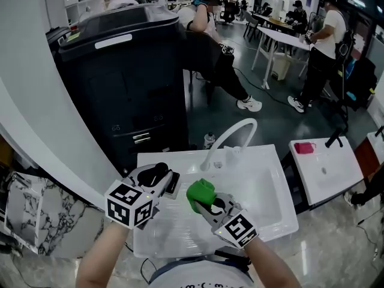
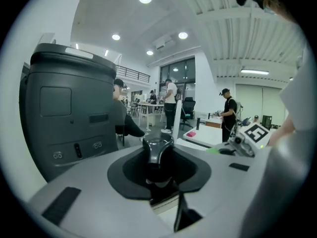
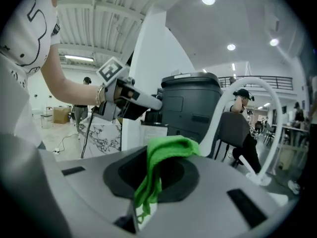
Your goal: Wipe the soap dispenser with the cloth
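The soap dispenser (image 1: 170, 183) has a black pump head (image 2: 158, 148) and a pale body (image 2: 165, 202). My left gripper (image 1: 165, 182) is shut on it and holds it over the left edge of the white sink (image 1: 273, 221). In the left gripper view the left gripper (image 2: 161, 182) has the pump head sitting between its jaws. My right gripper (image 1: 208, 204) is shut on a bunched green cloth (image 1: 200, 194), just right of the dispenser and apart from it. In the right gripper view the cloth (image 3: 166, 155) drapes out of the right gripper (image 3: 148, 192), with the dispenser (image 3: 151, 130) beyond it.
A white curved faucet (image 1: 231, 138) rises at the back of the sink. A large dark machine (image 1: 120, 83) stands behind on the left. A second white basin (image 1: 327, 173) with a pink item (image 1: 304, 147) is at the right. People sit and stand in the room beyond.
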Demonstrator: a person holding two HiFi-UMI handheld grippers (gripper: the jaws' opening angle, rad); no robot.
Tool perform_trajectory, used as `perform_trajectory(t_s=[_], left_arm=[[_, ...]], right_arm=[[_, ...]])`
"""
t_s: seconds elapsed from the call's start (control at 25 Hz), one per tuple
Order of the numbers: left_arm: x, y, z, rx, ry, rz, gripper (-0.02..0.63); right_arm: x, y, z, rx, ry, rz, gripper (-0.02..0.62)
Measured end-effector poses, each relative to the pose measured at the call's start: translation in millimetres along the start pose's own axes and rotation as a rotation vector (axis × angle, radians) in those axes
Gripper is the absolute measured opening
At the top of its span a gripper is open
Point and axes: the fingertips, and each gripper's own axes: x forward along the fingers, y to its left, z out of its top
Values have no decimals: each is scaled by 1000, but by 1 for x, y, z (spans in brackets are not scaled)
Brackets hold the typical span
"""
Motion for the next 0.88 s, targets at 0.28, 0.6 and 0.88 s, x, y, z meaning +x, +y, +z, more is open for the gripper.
perform_trajectory(t_s=[0.28,0.6,0.88], left_arm=[[24,25,-65,-113,59,103,106],[50,44,-104,-154,50,213,107],[95,60,-160,-126,189,307,107]], right_arm=[[-14,-18,-11,33,42,-67,44],[-11,-23,-16,75,73,-115,44],[-15,-25,-26,89,124,-109,45]])
